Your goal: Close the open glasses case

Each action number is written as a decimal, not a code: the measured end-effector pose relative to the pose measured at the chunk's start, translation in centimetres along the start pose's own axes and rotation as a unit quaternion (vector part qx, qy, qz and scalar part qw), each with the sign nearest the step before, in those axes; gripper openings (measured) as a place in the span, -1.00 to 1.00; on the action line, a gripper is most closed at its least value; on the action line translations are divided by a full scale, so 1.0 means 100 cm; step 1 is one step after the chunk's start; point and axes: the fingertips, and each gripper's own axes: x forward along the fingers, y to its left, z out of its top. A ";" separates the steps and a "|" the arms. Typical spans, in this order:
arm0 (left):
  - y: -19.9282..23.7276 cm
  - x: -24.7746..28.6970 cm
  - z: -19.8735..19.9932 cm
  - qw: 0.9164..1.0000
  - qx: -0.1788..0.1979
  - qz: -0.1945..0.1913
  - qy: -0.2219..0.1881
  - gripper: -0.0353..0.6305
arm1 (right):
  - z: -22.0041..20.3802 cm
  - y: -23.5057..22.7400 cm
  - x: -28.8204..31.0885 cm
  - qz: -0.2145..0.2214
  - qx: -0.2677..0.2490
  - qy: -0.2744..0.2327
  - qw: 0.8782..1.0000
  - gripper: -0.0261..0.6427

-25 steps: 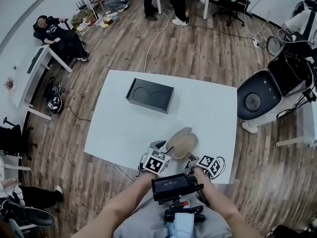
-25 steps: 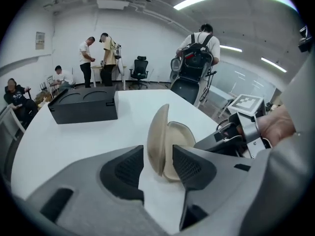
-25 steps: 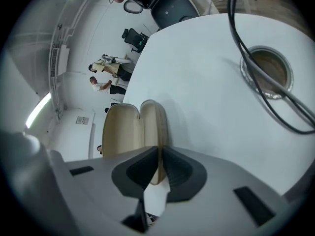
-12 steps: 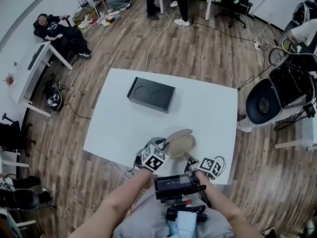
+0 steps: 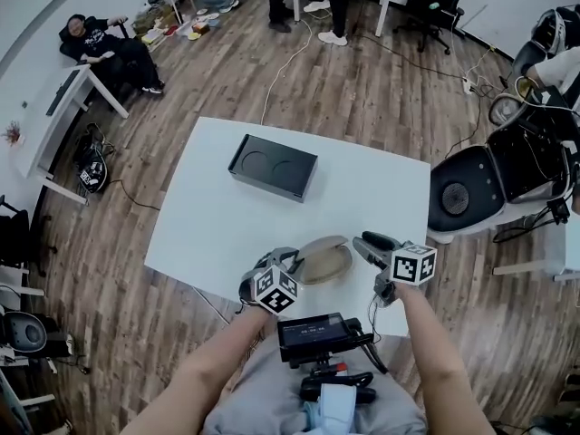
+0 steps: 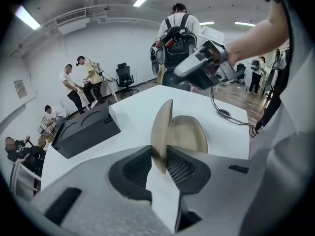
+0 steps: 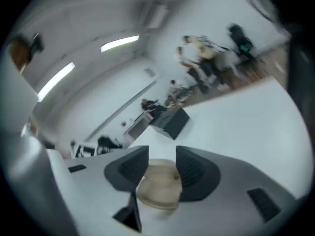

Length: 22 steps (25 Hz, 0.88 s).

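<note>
The tan glasses case (image 5: 324, 261) lies open near the front edge of the white table (image 5: 372, 188). In the left gripper view its lid (image 6: 162, 127) stands upright beside the shell (image 6: 189, 134). My left gripper (image 5: 292, 264) (image 6: 160, 156) has just been closing and is shut on the lid's near edge. My right gripper (image 5: 361, 241) hovers right of the case, apart from it. Its jaws have just been opening and stand open (image 7: 161, 163); the blurred case (image 7: 157, 191) shows beyond them. The right gripper (image 6: 199, 68) also shows above the case in the left gripper view.
A black box (image 5: 272, 166) (image 6: 83, 132) sits on the far half of the table. A cable (image 6: 231, 119) lies on the table's right side. A round-backed chair (image 5: 471, 184) stands off the right edge. Several people are at the room's far end.
The right gripper has let go of the case's near right end, opened, and swung up and to the right. The left gripper stays at the case's left end with the lid.
</note>
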 end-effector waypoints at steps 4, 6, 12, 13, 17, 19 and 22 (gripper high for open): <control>-0.002 -0.003 0.006 1.000 0.010 0.003 0.002 -0.61 | -0.006 0.041 0.013 0.055 -0.471 0.159 0.866 -0.35; -0.007 -0.002 0.004 1.000 0.020 0.007 0.005 -0.61 | -0.025 0.046 0.017 0.082 -0.526 0.209 0.820 -0.35; -0.018 0.001 -0.002 0.998 0.061 0.023 0.005 -0.61 | -0.010 0.017 0.041 0.067 -0.363 0.256 0.893 -0.41; -0.019 0.001 -0.005 0.998 0.064 0.026 0.004 -0.61 | -0.014 0.013 0.046 0.063 -0.348 0.276 0.894 -0.44; -0.024 0.001 -0.010 0.996 0.081 0.032 0.005 -0.61 | -0.045 0.012 0.061 0.067 -0.331 0.329 0.882 -0.44; -0.024 0.002 -0.011 0.995 0.096 0.035 0.008 -0.61 | -0.051 0.014 0.067 0.064 -0.325 0.331 0.884 -0.45; -0.024 0.003 -0.014 0.992 0.117 0.037 0.011 -0.61 | -0.056 0.017 0.068 0.071 -0.332 0.351 0.873 -0.52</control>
